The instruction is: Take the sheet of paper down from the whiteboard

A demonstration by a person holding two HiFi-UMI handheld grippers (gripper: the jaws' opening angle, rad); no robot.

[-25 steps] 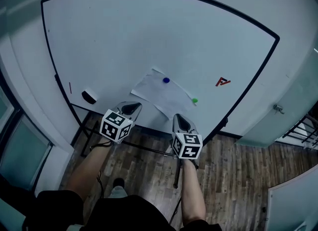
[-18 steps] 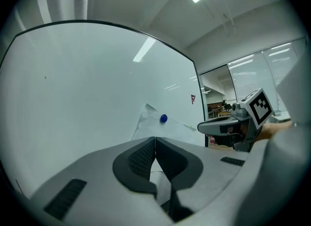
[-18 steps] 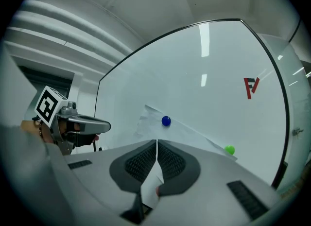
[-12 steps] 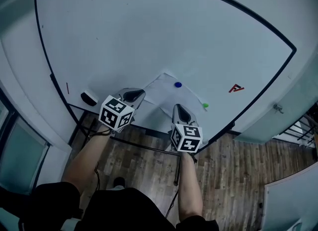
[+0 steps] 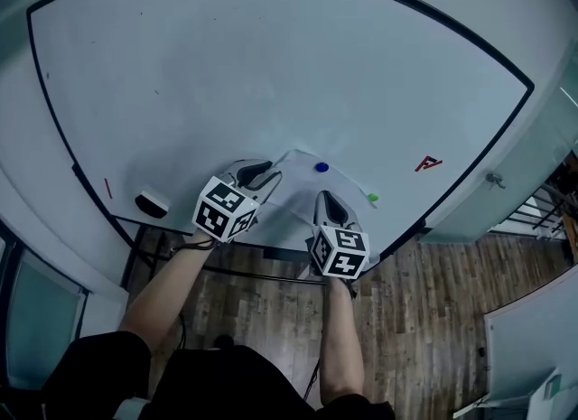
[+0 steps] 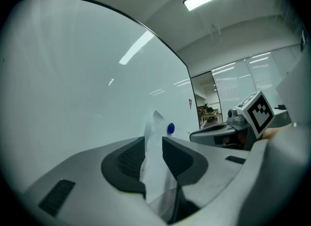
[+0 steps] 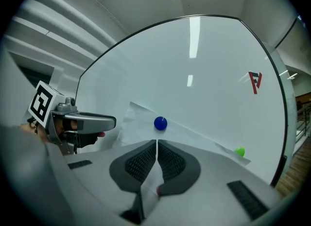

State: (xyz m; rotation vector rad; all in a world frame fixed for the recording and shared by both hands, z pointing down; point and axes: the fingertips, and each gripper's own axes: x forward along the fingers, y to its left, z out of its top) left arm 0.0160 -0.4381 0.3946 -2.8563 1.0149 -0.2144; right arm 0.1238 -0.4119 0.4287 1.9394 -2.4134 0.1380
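Note:
A white sheet of paper (image 5: pixel 301 177) hangs low on the whiteboard (image 5: pixel 271 66), pinned by a blue magnet (image 5: pixel 321 167) and a green magnet (image 5: pixel 372 198). My left gripper (image 5: pixel 262 171) is shut on the sheet's lower left part, and paper (image 6: pixel 155 164) fills the slot between its jaws (image 6: pixel 154 140). The blue magnet (image 6: pixel 170 129) sits just beyond them. My right gripper (image 5: pixel 325 200) is shut on the sheet's lower edge, its jaws (image 7: pixel 156 142) pinching a fold of paper (image 7: pixel 150 181). Ahead of it are the blue magnet (image 7: pixel 160 123) and, to the right, the green magnet (image 7: pixel 239 151).
A red mark (image 5: pixel 428 163) is on the board right of the sheet. An eraser (image 5: pixel 152 202) rests at the board's lower left. Below are the stand's legs and a wooden floor (image 5: pixel 406 319). A door (image 5: pixel 506 183) stands to the right.
Both grippers have moved up along the board toward the magnets, keeping hold of the sheet's lower part. The sheet now looks shorter and buckled between grippers and magnets.

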